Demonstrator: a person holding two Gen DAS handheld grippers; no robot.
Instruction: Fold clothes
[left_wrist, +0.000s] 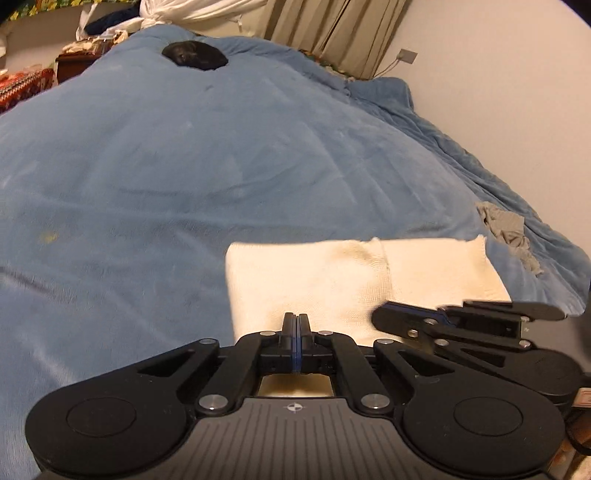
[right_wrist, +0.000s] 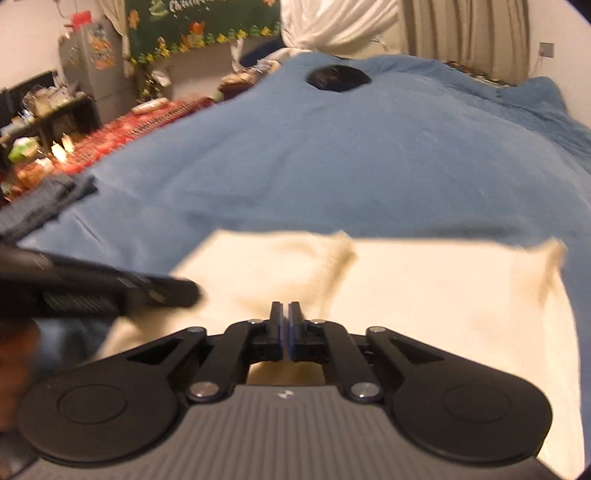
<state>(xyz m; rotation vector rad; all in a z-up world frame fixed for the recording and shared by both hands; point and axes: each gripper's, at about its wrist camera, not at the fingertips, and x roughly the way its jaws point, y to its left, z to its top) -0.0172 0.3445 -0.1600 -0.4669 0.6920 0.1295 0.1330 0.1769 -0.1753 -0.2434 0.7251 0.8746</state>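
A cream knitted garment (left_wrist: 332, 280) lies folded in a rectangle on the blue blanket (left_wrist: 184, 166), near its front edge. My left gripper (left_wrist: 295, 318) is shut over the garment's near left part; no cloth shows between its pads. My right gripper (right_wrist: 284, 306) is shut too, over the near middle of the garment (right_wrist: 424, 295), and nothing shows in its jaws. The right gripper (left_wrist: 380, 317) appears side-on, just right of the left one. The left gripper (right_wrist: 192, 291) reaches in from the left, blurred. A seam runs across the garment's middle.
A crumpled grey cloth (left_wrist: 509, 229) lies on the blanket right of the garment. A dark round object (left_wrist: 194, 55) sits far back on the bed. A dark blue cloth (right_wrist: 40, 206) lies at the left edge. A wall (left_wrist: 498, 92) borders the right; cluttered furniture (right_wrist: 48, 110) stands left.
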